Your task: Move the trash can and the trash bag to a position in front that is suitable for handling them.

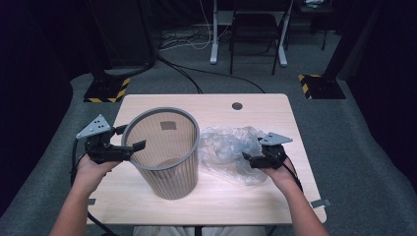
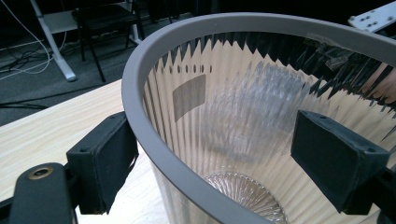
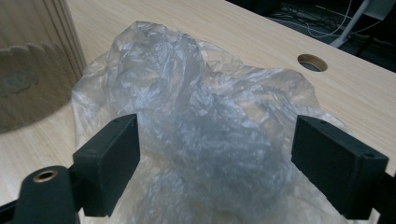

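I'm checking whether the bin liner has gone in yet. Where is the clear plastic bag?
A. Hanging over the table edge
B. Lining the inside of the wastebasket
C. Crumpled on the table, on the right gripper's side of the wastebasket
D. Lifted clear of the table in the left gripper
C: the clear plastic bag lies crumpled on the table beside the wastebasket, in front of the open right gripper.
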### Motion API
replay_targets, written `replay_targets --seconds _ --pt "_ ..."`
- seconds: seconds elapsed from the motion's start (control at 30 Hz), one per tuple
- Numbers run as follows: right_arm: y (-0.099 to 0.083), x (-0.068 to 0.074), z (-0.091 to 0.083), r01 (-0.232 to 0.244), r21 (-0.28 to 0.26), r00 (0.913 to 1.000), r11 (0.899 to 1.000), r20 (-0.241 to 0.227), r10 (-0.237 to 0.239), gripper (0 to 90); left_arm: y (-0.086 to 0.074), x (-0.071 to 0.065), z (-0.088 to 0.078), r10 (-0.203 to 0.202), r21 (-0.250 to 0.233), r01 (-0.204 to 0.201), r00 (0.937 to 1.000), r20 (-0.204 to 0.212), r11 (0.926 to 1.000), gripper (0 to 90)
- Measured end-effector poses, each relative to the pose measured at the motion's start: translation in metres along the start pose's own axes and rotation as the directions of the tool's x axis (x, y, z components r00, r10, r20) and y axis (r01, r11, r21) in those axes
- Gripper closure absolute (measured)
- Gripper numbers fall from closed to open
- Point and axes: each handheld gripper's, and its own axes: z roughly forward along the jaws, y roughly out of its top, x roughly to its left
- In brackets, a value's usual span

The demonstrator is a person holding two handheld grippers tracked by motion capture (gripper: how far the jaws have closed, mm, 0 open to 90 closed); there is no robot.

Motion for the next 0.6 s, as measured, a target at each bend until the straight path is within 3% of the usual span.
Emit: replay_targets --seconds 0.2,0.47,0.6 --pt "-0.001 -0.002 0.018 0.007 0.013 0.9998 1.000 0.018 -0.007 10.2 0.000 -0.003 0.000 0.008 0.003 -0.008 0.9999 0.010 1.0000 14.3" --pt "-0.002 0.000 0.027 0.009 0.027 0.9997 1.000 0.024 -0.010 9.9 0.000 -0.005 0.000 0.013 0.003 -0.013 0.9998 0.018 0.9999 14.3" --pt "-0.008 -0.002 0.036 -0.011 0.045 0.9997 0.999 0.024 0.010 15.0 0.000 -0.007 0.000 0.014 0.003 -0.014 0.9997 0.019 0.9999 14.3"
